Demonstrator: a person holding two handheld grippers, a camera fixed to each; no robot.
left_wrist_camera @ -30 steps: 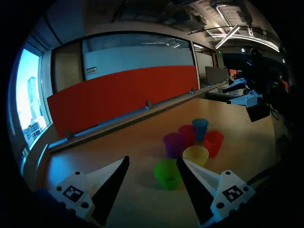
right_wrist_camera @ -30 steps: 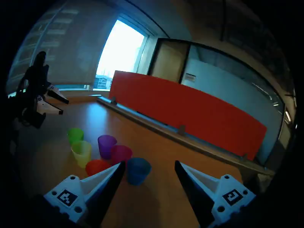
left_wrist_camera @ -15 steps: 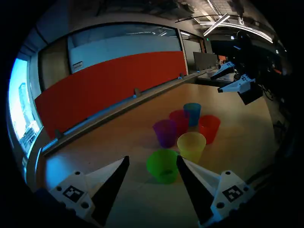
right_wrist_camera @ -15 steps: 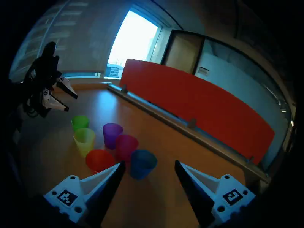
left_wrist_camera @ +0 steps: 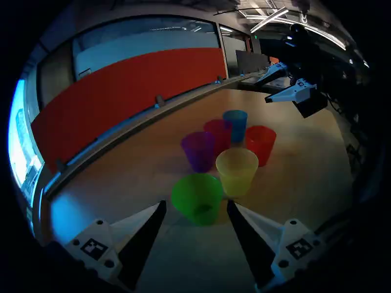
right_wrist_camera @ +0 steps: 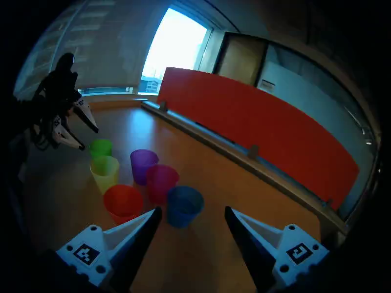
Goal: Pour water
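Green cup (left_wrist_camera: pixel 198 198) closer, between left fingers (left_wrist_camera: pixel 143 235)

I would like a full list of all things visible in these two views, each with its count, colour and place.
green cup: one, green, on the table, nearest the left gripper
yellow cup: one, yellow, beside the green cup
purple cup: one, purple, partition side of the cluster
pink cup: one, magenta, between purple and blue
blue cup: one, blue, nearest the right gripper
red cup: one, red, beside the blue cup
table: one, brown wood, under the cups
partition: one, red, along the table's edge
window: one, bright, beyond the table's end
left gripper: one, white and black, open, facing the green cup
right gripper: one, white and black, open, facing the blue cup
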